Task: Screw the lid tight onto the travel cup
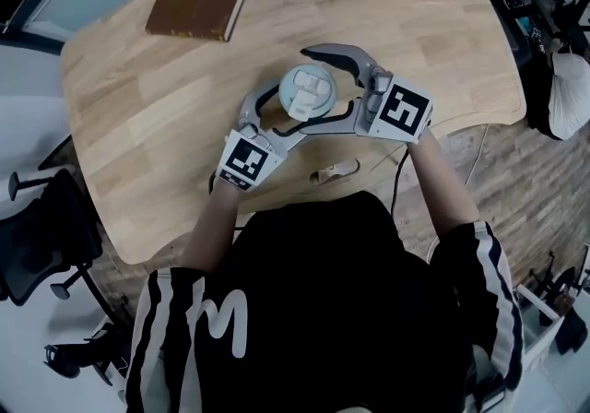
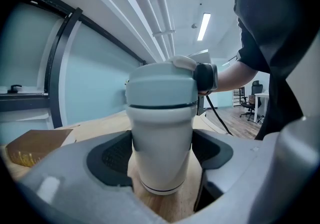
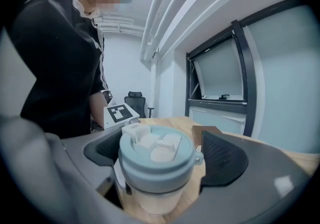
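The left gripper (image 2: 162,155) has its fingers (image 2: 112,155) clamped on the cup (image 2: 162,133). The dark pads press on both sides of the pale body, below the band where the lid (image 2: 161,90) sits. The cup stands upright on the desk (image 1: 415,24), and its foot shows just under the pads.

The right gripper (image 3: 165,158) reaches in from the other side, higher up. Its fingers (image 3: 222,158) stand wide apart on either side of the lid. A strip of bare desk shows between the lid's rim and the far-side pad, so they do not grip it. The lid is blue-grey with a white drinking flap on top, and it sits level on the cup, centred between these fingers.

From the head view, the two pairs of fingers ring the cup from opposite sides. A brown book (image 1: 196,7) lies flat on the desk, well beyond the left fingertips and apart from both grippers.
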Demonstrator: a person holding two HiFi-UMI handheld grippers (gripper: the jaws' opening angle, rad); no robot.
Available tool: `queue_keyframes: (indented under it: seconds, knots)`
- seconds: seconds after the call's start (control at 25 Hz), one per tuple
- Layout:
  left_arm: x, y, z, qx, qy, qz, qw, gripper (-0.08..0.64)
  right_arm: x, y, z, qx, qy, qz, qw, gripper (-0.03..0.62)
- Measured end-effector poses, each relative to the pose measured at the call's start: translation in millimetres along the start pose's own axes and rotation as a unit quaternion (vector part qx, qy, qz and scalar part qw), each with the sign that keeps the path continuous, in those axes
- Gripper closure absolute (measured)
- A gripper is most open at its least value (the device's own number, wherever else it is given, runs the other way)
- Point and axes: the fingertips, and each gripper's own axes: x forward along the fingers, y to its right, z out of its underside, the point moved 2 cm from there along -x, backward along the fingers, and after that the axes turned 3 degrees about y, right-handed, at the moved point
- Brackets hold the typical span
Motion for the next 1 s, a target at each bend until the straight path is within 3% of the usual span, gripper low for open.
queue_keyframes:
  seconds: [0.16,0.52,1.0]
  knots:
    - [-0.2,0.5,-0.5,0.0,-0.004,-0.007,1.0,0.181,-1.5,-0.8,-0.2,-0.01,0.001,-0.001,1.0,0.101]
    - [-0.3,1.8,1.4,-0.003,-0.007,-0.019,0.9998,0.181,-3.3,-1.7,0.1,-0.011,0.003,0.036,0.999,0.101]
    - [-1.6,1.4,1.2,-0.006,-0.005,-0.027,0.9996,0.183,-2.0,1.2,-0.1,0.002,-0.008,0.155,0.988,0.101]
